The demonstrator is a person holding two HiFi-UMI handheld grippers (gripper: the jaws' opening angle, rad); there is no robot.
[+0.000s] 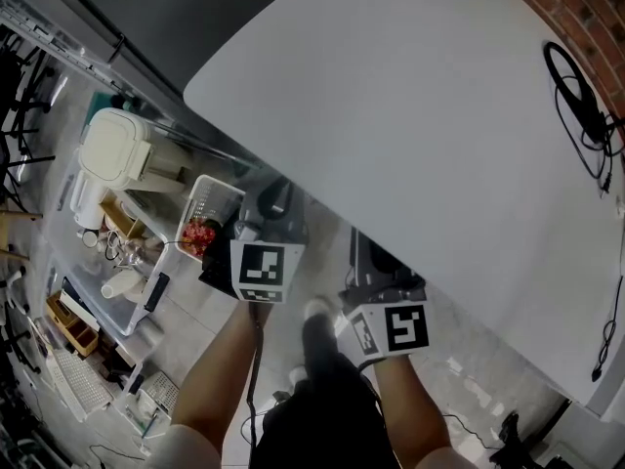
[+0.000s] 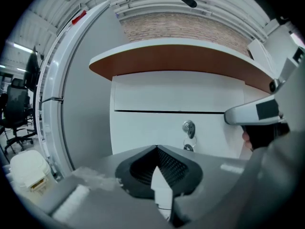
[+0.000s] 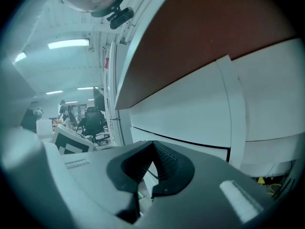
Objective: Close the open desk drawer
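1. The white curved desk top [image 1: 391, 115] fills most of the head view and covers the drawers beneath it. From above we see only a dark shape [image 1: 376, 262] poking out under its edge, and we cannot tell what it is.
2. The flat white drawer fronts [image 2: 162, 94] show in the left gripper view, stacked under the desk's brown underside with a dark seam between them. We cannot tell whether either stands out. The lower one carries a round metal lock [image 2: 189, 127].
3. The left gripper [image 2: 156, 149] has its jaws pressed together on nothing, pointing at the lower front and apart from it. The right gripper [image 3: 153, 144] is likewise closed and empty, aimed along the drawer fronts.
4. A red brick wall [image 1: 576, 8] stands behind the desk, and a looped black cable [image 1: 581, 106] lies on the top near it.
5. On the floor at the left, a clear plastic bin [image 1: 98, 291] holds cups and odds too small to name. A white slatted basket [image 1: 210, 203] beside it holds red items [image 1: 198, 234].
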